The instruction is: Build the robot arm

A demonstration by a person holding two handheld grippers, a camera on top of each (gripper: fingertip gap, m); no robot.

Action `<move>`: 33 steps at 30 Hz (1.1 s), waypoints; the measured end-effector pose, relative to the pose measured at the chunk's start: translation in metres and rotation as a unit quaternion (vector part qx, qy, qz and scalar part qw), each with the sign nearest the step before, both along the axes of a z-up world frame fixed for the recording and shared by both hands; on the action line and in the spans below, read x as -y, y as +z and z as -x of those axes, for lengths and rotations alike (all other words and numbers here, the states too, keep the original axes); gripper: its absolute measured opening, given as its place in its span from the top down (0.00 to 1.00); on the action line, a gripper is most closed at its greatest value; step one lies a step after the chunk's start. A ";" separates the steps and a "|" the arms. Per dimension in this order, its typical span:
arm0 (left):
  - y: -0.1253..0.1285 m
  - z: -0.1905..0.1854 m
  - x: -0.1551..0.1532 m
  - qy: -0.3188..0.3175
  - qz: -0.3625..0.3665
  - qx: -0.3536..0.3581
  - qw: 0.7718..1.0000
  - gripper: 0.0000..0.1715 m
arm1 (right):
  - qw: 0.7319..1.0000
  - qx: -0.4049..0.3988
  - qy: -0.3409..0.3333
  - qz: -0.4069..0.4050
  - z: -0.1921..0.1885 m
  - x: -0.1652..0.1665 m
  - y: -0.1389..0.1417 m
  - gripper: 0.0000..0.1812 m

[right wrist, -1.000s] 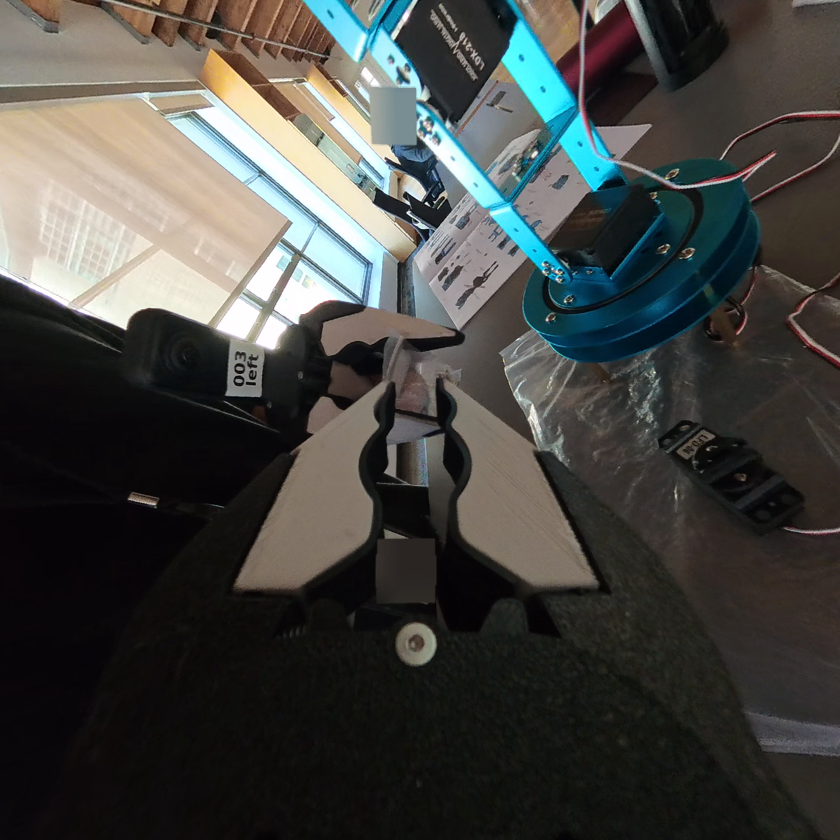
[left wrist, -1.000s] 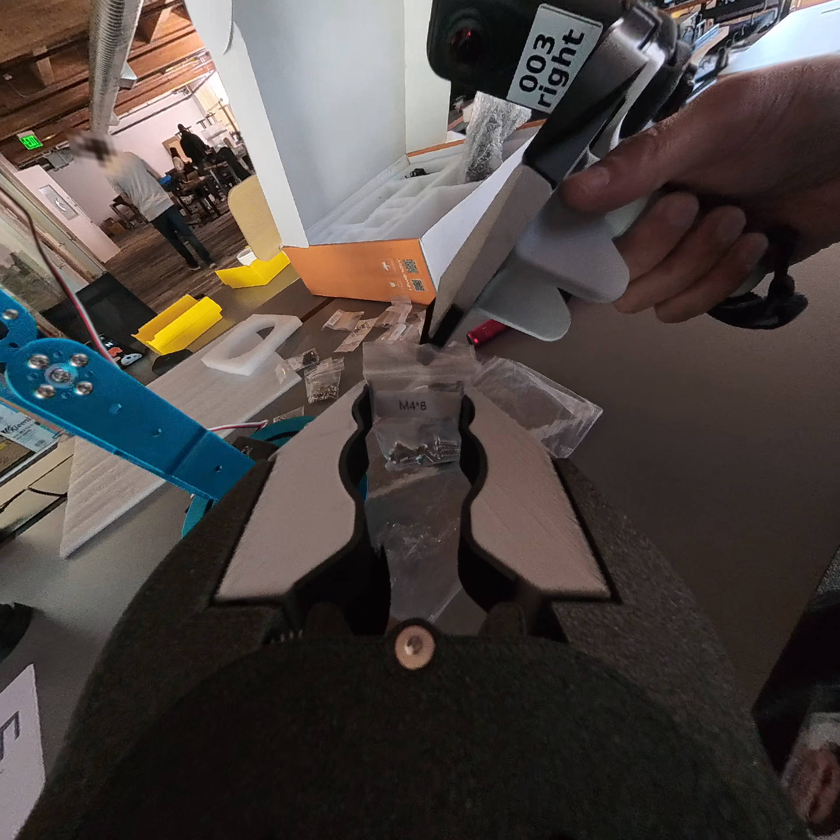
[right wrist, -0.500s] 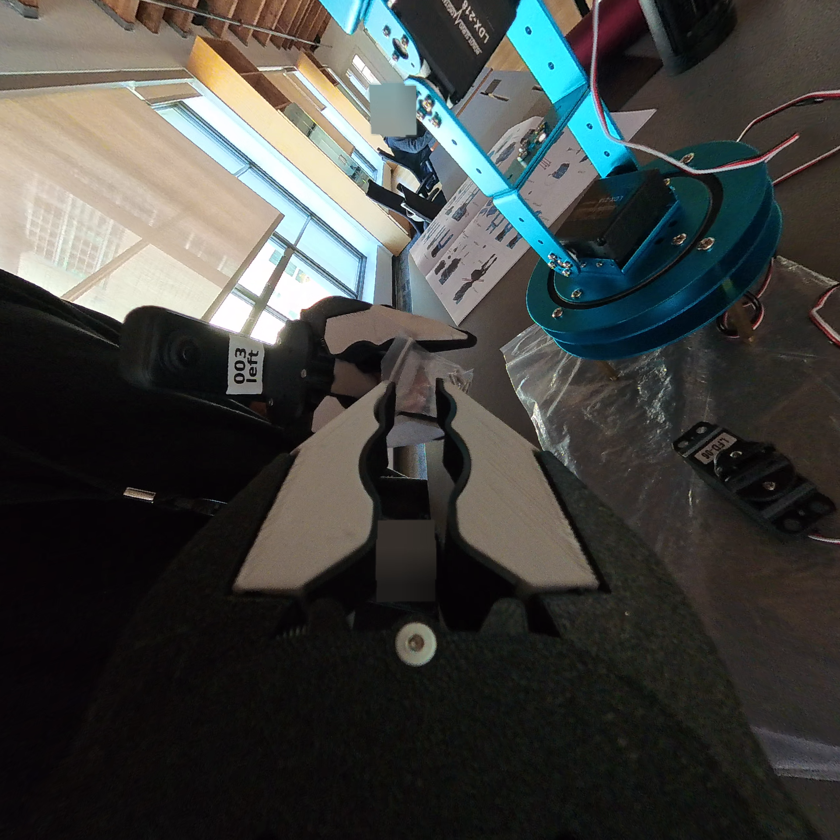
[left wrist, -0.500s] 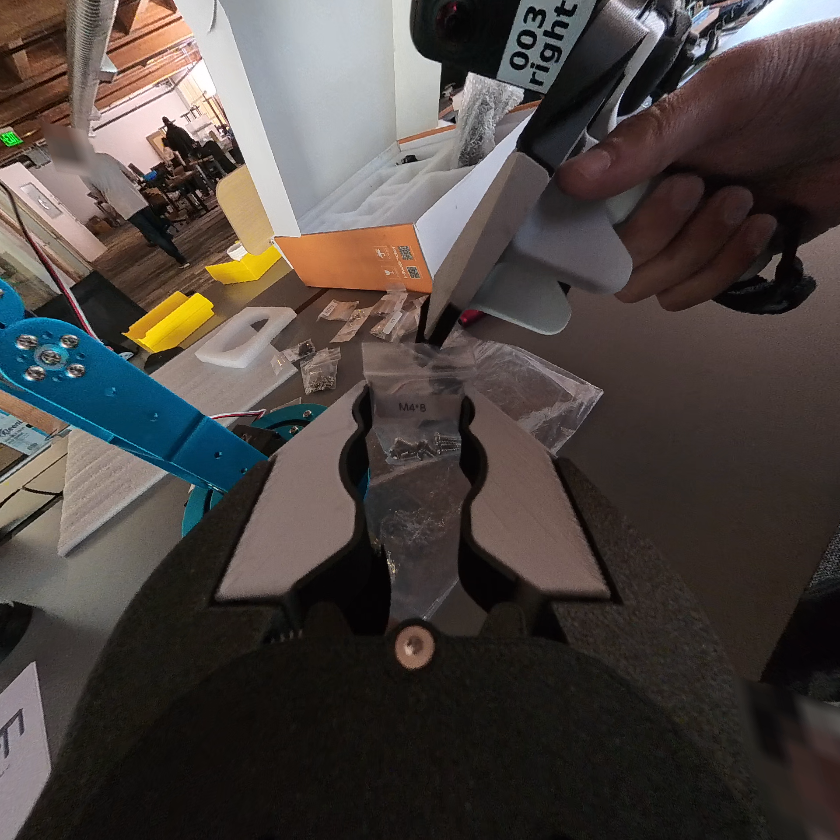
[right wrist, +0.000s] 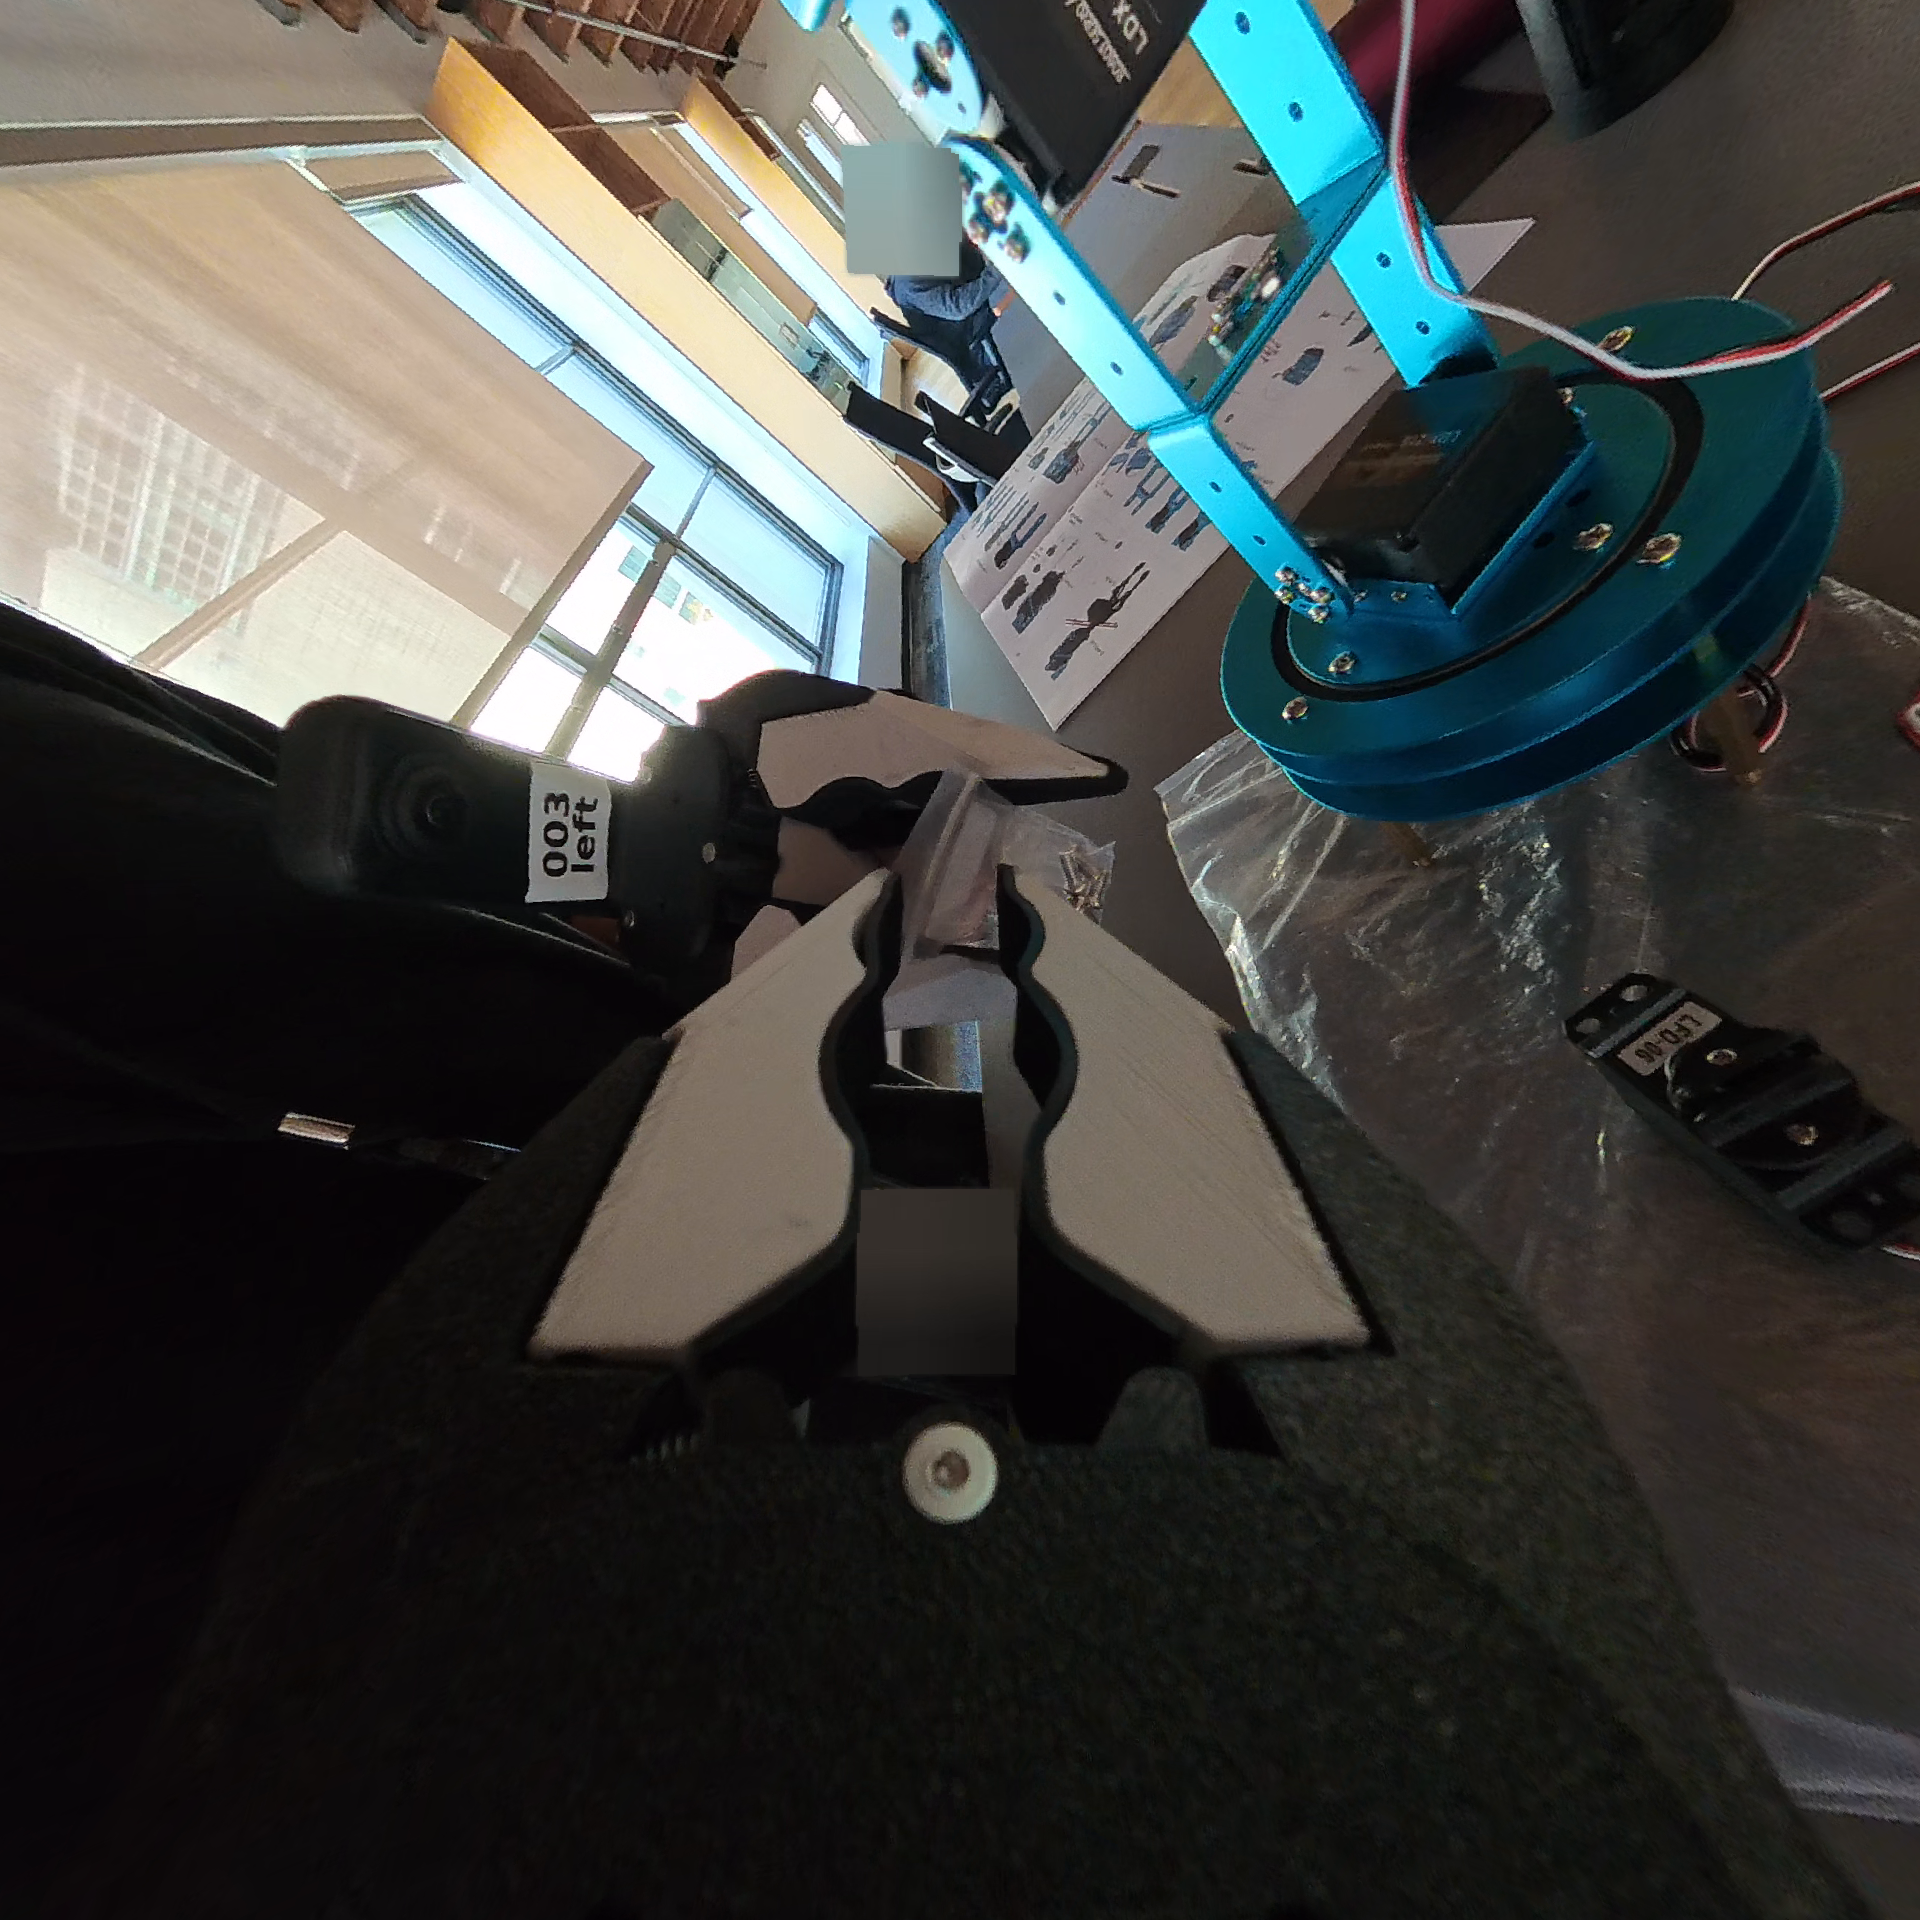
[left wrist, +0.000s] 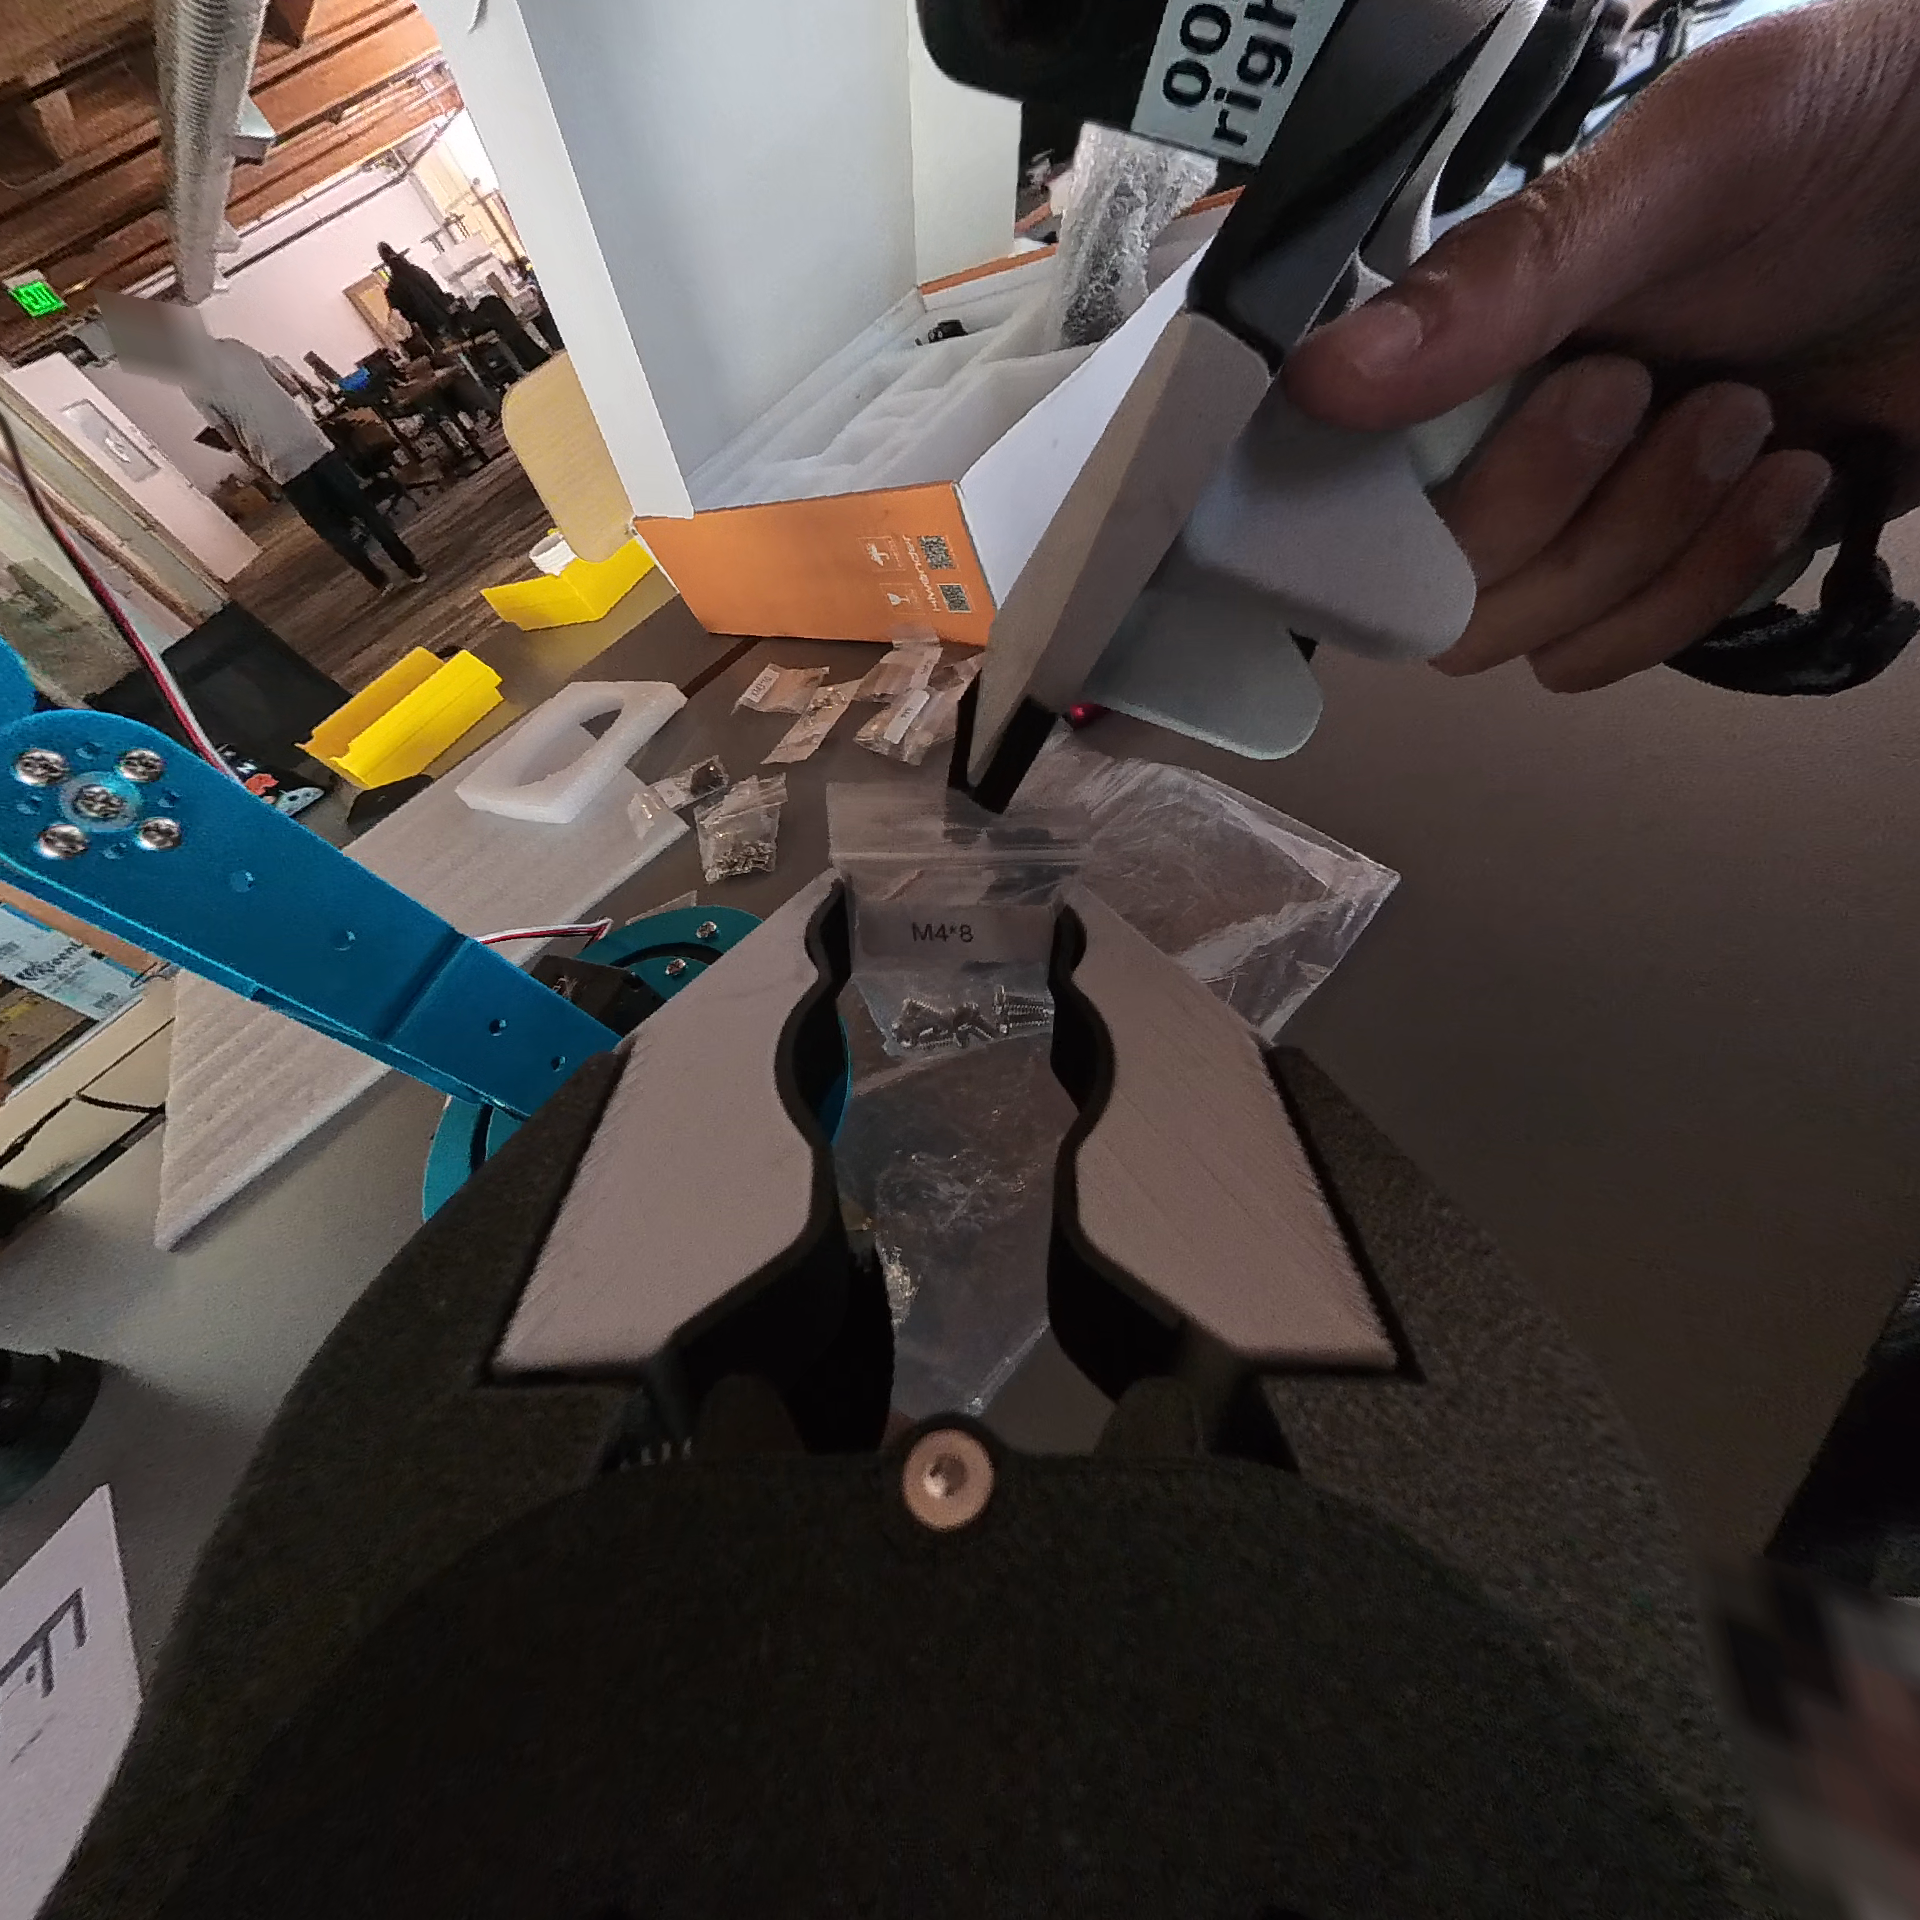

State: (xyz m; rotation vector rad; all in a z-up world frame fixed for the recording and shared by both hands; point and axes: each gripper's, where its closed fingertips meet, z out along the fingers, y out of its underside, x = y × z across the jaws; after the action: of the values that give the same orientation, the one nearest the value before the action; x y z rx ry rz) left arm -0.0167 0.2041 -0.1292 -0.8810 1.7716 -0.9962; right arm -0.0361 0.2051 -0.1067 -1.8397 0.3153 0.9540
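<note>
A small clear zip bag (left wrist: 956, 935) holding several small screws (left wrist: 966, 1018) sits between the fingers of my left gripper (left wrist: 951, 894), which is shut on it and holds it above the table. My right gripper (right wrist: 948, 883) is shut on the bag's top edge (right wrist: 951, 862). In the left wrist view its dark fingertips (left wrist: 987, 774) pinch the zip strip from above, with a hand (left wrist: 1621, 395) around its handle. In the right wrist view the left gripper (right wrist: 925, 800) reaches in from the left, with the bag between its fingers.
A blue metal robot arm on a round blue base (right wrist: 1558, 582) stands beside a large clear plastic bag (right wrist: 1507, 935) with a black servo (right wrist: 1756, 1122) on it. An open orange-and-white box (left wrist: 831, 561), small screw bags (left wrist: 743, 831), white foam (left wrist: 571, 758) and yellow bins (left wrist: 405, 717) lie farther off. My two grippers' fingertips are within a few centimetres of each other.
Both grippers keep their hold on the bag. The right gripper has shifted slightly up and right in the left wrist view, and the pair has drifted a little over the table.
</note>
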 end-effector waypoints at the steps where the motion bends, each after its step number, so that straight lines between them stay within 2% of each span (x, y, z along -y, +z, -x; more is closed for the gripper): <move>1: 0.000 0.000 0.000 0.001 -0.002 0.000 1.000 0.79 | 1.000 0.004 -0.002 0.003 -0.001 -0.001 -0.001 0.91; 10: 0.001 -0.002 -0.005 0.004 -0.004 0.002 1.000 0.80 | 1.000 0.014 -0.016 0.013 -0.005 -0.003 -0.004 0.91; 18: -0.001 -0.002 -0.005 0.001 -0.011 0.001 1.000 0.80 | 1.000 0.011 -0.008 0.000 -0.001 -0.001 0.000 1.00; 28: -0.001 -0.002 -0.003 -0.006 -0.019 0.006 1.000 0.80 | 1.000 -0.027 0.003 -0.013 0.003 -0.001 0.001 0.97; 33: -0.004 -0.002 -0.002 -0.008 -0.032 0.007 0.999 0.80 | 1.000 -0.008 0.000 0.007 0.002 0.000 -0.010 0.99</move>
State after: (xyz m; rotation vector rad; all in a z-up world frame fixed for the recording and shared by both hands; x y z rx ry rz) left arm -0.0144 0.2058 -0.1332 -0.8200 1.7909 -0.9482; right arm -0.0380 0.2055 -0.1172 -1.8452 0.3324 0.9694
